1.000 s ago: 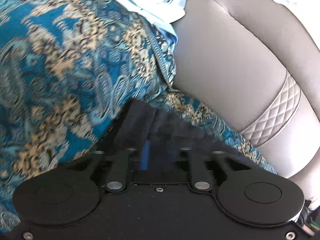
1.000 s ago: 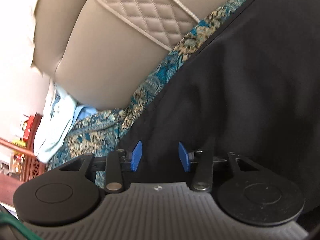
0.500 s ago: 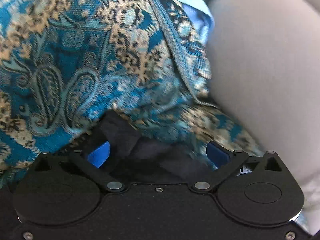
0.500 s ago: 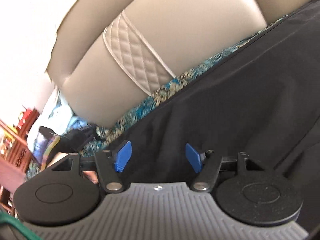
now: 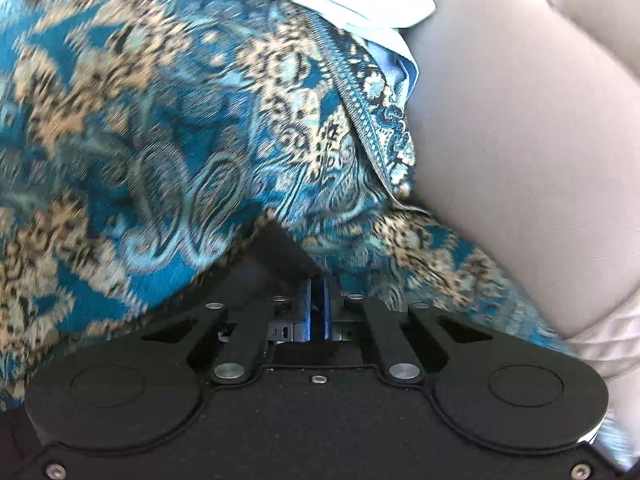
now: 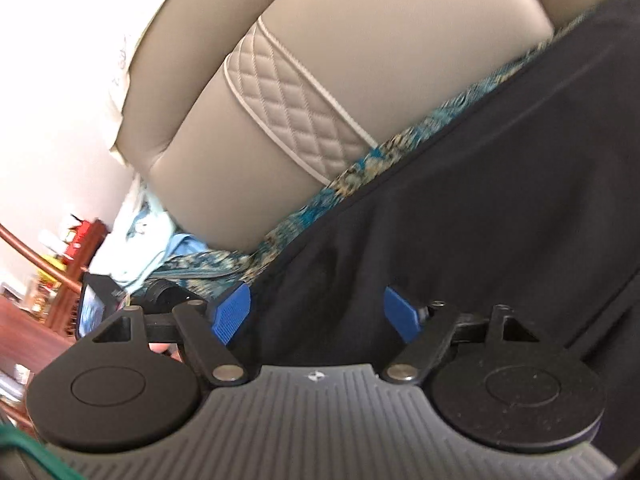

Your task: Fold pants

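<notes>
My left claw (image 5: 317, 310) is pinched tight: its two blue pads (image 5: 307, 308) stand almost together with a thin fold of the black cloth pants (image 5: 280, 256) caught between them. That corner of dark fabric rises in a small peak just past the pads and lies on the teal and gold paisley-patterned throw (image 5: 160, 152), which fills most of the view beyond it. To the right of the throw, touching its braided edge, swells the beige leather sofa cushion (image 5: 520, 140). Farthest off, at the top, a crumpled pale blue garment (image 5: 360, 12) rests on the throw against the cushion.

My right claw (image 6: 316, 316) stands wide, its ribbed blue fingertips (image 6: 232, 312) well apart with nothing between them. Directly past them spreads the broad black sheet of the pants (image 6: 480, 220), running flat toward the upper right and covering nearly all of the patterned throw (image 6: 360, 172), of which only a narrow strip shows along the far edge. Beyond that strip rises the beige cushion (image 6: 360, 40) with its cream quilted diamond-stitched band (image 6: 296, 108). Off to the left, behind my left fingertip, sits a dark device with a small lit screen (image 6: 94, 308); what it is I cannot tell. Past it lie the pale blue garment (image 6: 140, 232) and some red-brown wooden furniture (image 6: 76, 264), blurred
</notes>
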Available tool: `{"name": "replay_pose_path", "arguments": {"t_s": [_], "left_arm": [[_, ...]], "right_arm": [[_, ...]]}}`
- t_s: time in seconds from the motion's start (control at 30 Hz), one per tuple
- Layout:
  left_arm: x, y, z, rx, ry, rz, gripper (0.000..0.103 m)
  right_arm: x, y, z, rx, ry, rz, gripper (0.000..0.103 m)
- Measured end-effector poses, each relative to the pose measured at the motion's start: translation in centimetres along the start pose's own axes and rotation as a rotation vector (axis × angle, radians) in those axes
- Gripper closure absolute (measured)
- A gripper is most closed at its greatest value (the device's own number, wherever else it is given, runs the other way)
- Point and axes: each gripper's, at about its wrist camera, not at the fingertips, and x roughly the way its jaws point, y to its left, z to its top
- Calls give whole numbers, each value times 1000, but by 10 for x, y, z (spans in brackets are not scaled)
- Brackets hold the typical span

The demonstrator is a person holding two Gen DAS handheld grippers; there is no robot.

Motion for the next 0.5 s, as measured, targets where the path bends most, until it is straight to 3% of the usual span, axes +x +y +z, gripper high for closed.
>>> {"name": "replay_pose_path", "arguments": {"t_s": [0.2,0.5], "left_arm": [[-40,31,-5,12,36,-116,99],[-64,60,-1,28,80,-178,100]], "right_arm": [[14,3,-16,66,46,80,18],[57,27,-33,103,81,146,26]]}}
